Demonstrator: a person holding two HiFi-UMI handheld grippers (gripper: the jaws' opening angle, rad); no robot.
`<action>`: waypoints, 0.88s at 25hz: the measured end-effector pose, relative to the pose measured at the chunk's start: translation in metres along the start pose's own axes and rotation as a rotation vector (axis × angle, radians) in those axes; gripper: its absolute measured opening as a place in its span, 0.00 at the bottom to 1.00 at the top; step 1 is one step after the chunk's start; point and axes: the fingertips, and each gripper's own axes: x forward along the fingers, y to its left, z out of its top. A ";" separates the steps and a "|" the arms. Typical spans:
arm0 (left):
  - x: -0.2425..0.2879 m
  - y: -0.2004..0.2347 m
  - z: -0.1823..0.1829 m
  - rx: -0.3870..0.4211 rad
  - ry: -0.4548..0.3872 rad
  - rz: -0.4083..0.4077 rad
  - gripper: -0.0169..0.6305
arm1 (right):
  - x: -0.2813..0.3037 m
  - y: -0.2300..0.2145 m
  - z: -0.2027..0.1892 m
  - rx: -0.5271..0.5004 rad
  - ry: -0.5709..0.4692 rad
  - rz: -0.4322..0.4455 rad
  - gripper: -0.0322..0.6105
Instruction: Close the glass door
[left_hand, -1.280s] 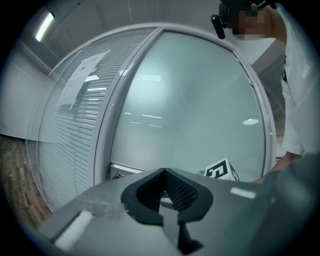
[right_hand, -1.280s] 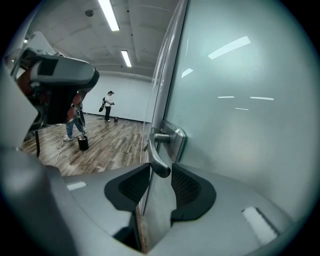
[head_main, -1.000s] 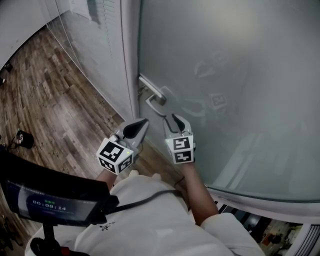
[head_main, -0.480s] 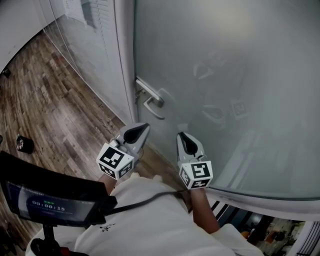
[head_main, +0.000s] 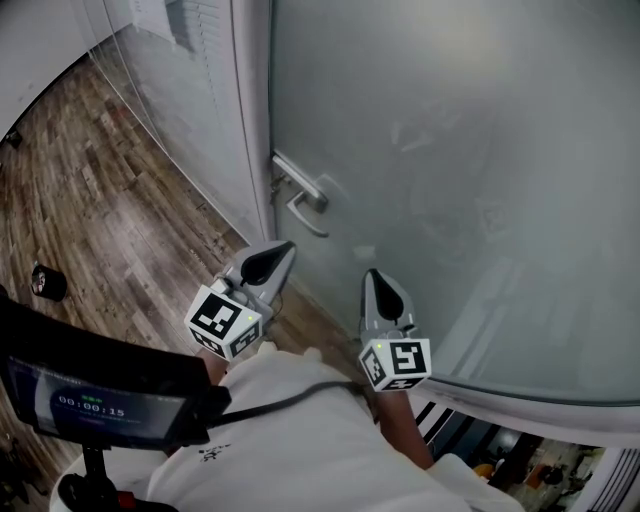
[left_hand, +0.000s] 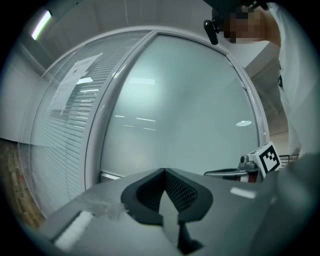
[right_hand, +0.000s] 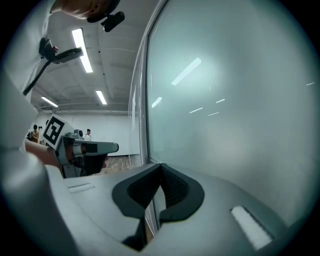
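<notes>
Filling the right of the head view, the frosted, grey-green door (head_main: 450, 150) is seen set against its white frame (head_main: 250, 120), with a silver handle (head_main: 303, 190) at its left edge. The left gripper (head_main: 281, 248) is held clenched and empty. On the right gripper (head_main: 372, 276), below the handle, the fingers have just been closing on nothing.

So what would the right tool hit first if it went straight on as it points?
The right tool would likely meet the glass door, right of its handle; depth unclear.
</notes>
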 end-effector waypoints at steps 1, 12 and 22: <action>-0.001 0.001 0.001 -0.001 -0.002 0.006 0.03 | 0.001 0.000 0.002 -0.002 -0.002 0.004 0.06; -0.005 0.006 -0.004 -0.010 -0.002 0.030 0.03 | 0.007 0.005 -0.012 0.004 0.047 0.033 0.06; -0.008 0.009 -0.009 -0.011 0.005 0.026 0.03 | 0.009 0.002 -0.014 -0.004 0.054 0.010 0.06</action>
